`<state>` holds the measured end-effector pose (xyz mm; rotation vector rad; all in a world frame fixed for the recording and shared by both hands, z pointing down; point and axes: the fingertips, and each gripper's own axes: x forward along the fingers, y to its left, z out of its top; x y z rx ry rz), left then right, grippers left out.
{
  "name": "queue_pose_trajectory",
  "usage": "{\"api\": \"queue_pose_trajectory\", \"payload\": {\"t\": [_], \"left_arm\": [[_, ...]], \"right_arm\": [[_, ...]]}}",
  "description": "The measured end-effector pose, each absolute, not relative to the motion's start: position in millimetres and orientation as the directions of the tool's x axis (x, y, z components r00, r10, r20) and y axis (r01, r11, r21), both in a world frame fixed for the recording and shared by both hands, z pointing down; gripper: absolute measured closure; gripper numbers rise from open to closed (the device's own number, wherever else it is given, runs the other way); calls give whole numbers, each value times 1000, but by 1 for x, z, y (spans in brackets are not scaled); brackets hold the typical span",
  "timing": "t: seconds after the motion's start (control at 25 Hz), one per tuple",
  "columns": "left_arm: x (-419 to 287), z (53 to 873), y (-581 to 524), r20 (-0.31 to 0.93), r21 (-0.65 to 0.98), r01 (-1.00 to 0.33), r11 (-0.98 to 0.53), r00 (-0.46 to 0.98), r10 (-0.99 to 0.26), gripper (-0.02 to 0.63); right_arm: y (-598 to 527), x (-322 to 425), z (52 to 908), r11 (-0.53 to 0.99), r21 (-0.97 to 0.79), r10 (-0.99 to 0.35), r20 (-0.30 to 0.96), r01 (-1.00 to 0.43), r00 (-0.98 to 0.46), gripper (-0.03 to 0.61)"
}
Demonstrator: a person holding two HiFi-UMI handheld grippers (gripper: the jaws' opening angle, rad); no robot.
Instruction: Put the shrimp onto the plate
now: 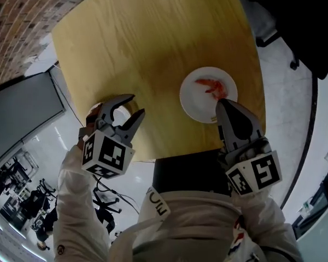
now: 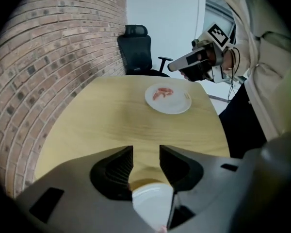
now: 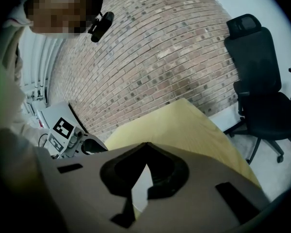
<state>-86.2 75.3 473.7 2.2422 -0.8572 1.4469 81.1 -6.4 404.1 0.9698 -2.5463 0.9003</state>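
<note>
Shrimp (image 1: 211,85): lying on plate (image 1: 192,103) (far half).
Left gripper (image 1: 135,105): jaws apart, empty, above table (image 1: 153,42) edge.
Right gripper (image 1: 222,103): jaws together, at plate rim.

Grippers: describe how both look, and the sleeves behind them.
The left gripper and right gripper are grey plastic with dark ribbed pads inside curved jaws. Each carries a cube of black-and-white square markers. The sleeves are off-white.
</note>
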Motion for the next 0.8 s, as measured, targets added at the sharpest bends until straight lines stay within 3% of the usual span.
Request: {"api": "queue_pose_trajectory", "payload": {"t": [0.8], "left_arm": [[-211,475,156,907,-107,-825,-555,147,-394,456]], "right_arm": [[42,-58,398,753,-433,-291,456,-495,-841,554]]}}
